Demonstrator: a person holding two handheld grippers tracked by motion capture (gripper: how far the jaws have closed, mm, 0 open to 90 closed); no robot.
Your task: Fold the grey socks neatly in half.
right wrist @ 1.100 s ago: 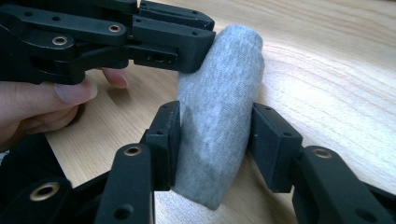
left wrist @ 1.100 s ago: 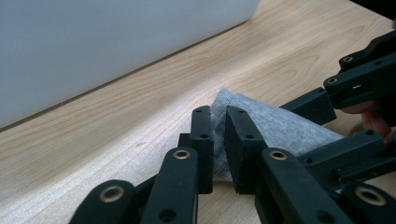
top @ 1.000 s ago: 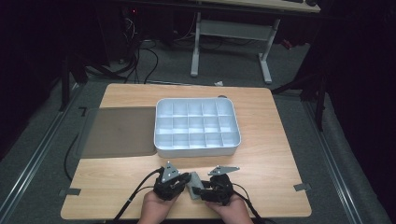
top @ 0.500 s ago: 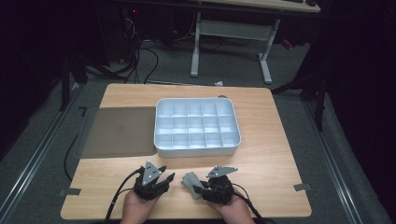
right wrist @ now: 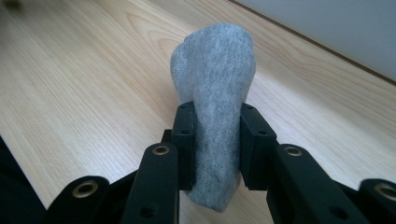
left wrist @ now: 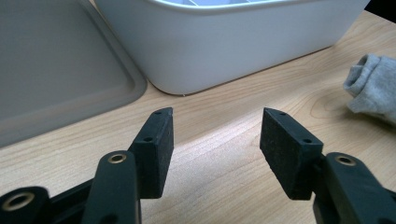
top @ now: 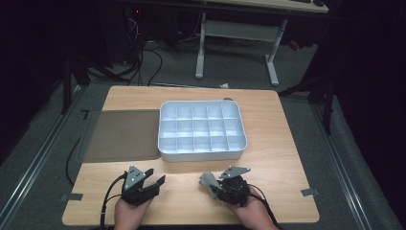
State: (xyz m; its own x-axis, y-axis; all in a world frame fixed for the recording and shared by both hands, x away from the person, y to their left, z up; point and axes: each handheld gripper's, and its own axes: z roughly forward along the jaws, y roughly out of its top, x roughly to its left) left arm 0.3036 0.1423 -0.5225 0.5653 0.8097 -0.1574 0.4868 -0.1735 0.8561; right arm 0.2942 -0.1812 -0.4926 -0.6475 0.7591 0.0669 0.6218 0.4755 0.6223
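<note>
The high view looks forward and down from above the near edge of the pale wooden surface (top: 287,143), taking in all of it. Each gripper view sits low and close, looking along its jaws. The left gripper view and high view share the white compartmented plastic tray (left wrist: 224,42) (top: 167,143).

Light wood-grain tabletop (top: 282,158), smooth with a faint sheen. Pale plastic box (top: 201,129), smooth and slightly glossy on its outer wall. Left of the box, a grey matt plastic lid (top: 122,134) with rounded raised edges. Soft grey knitted cloth sock (right wrist: 215,88), fuzzy and matt, pinched in the right tool (right wrist: 215,140). Black matt plastic left tool (left wrist: 215,140) with rough, grainy pads (left wrist: 285,149).
</note>
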